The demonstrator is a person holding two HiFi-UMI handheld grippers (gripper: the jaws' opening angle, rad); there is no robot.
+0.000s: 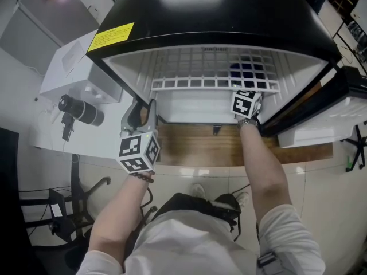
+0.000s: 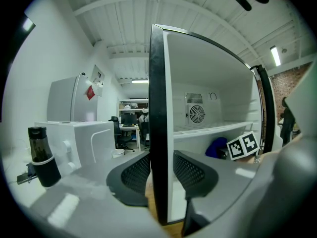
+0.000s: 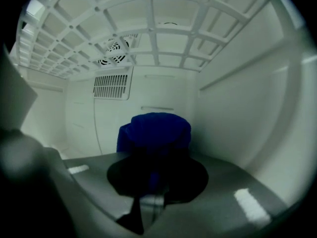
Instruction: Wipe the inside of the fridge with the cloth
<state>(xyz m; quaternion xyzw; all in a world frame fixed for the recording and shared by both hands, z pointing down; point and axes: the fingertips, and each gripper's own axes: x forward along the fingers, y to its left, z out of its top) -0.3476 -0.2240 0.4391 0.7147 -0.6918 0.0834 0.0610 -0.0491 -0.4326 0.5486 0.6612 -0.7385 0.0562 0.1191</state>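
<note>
- My left tongs (image 2: 161, 170) are pinched on the fridge's side wall (image 2: 157, 83), at 10 o'clock from me.
- My right tongs (image 3: 156, 180) clamp the blue cloth (image 3: 154, 133) at 1 o'clock, under the wire shelf (image 3: 148, 29).

Two hand-held grippers are counted: the left hand-held gripper (image 1: 141, 112) and the right hand-held gripper (image 3: 156, 176). There is one fridge (image 1: 229, 16), with one wire shelf (image 1: 215, 67) above the right hand-held gripper. One blue cloth (image 3: 154, 130) sits in its jaws. One yellow label (image 1: 110, 36) and one dark bottle (image 1: 80, 110) lie left of the left hand-held gripper.
</note>
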